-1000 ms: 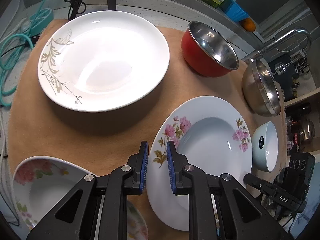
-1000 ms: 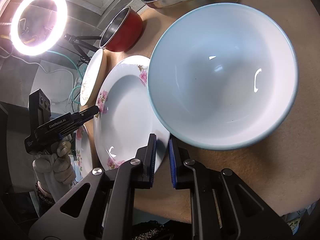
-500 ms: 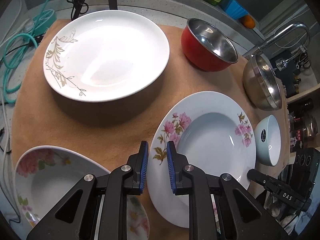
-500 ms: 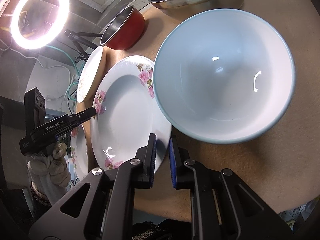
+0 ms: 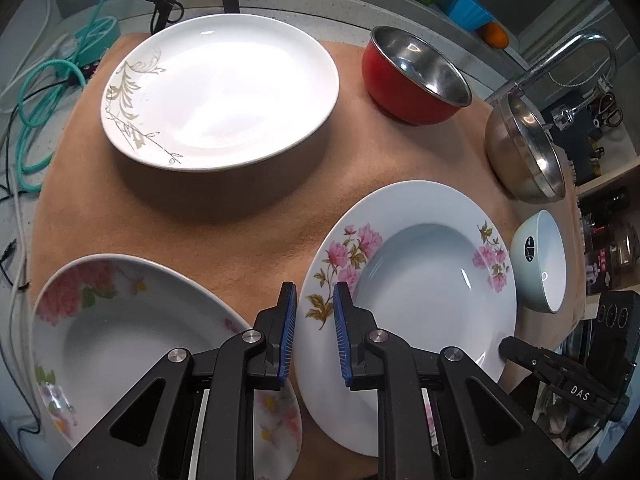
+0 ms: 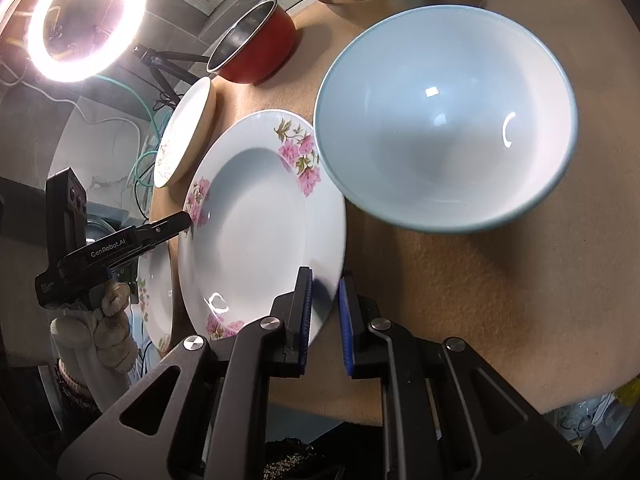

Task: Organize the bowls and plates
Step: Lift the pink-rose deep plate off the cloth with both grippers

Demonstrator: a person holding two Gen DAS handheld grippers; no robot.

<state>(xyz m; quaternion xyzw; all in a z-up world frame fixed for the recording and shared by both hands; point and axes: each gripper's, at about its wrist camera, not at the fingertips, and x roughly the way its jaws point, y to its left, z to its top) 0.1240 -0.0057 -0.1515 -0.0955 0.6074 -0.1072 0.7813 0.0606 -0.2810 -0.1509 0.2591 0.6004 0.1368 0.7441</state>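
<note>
well, the pink-flowered plate [image 5: 420, 264] keeps its exact place between both sets of jaws while everything around it has slid over the last second. in the left wrist view the white leaf-print plate [image 5: 224, 88] and the red bowl [image 5: 416, 76] have drifted up and away, and more of the second floral plate [image 5: 120, 320] has come into the lower left corner. in the right wrist view the pale blue bowl [image 6: 444, 120] has pulled back toward the upper right, so it covers less of the plate's rim than it did.

i read that as the plate travelling with my hands, a small way so far, toward the second floral plate. it casts a shadow on the brown mat [image 5: 200, 216], so it looks raised, though i cannot tell whether its far edge is clear. the likely aim is to stack it on its match, and that is not yet done.

the left gripper [image 5: 316, 320] is clenched on the plate's left rim, the edge running up between its blue pads. the right gripper [image 6: 324, 292] is clamped on the opposite rim, nearly closed on the thin edge. each gripper's tip shows at the plate's far side in the other camera, so the plate spans the gap between them.

the second floral plate lies just beside the left gripper, low and to its left, partly under it. the steel bowl [image 5: 524, 148] and the pale blue bowl sit off to the right.
</note>
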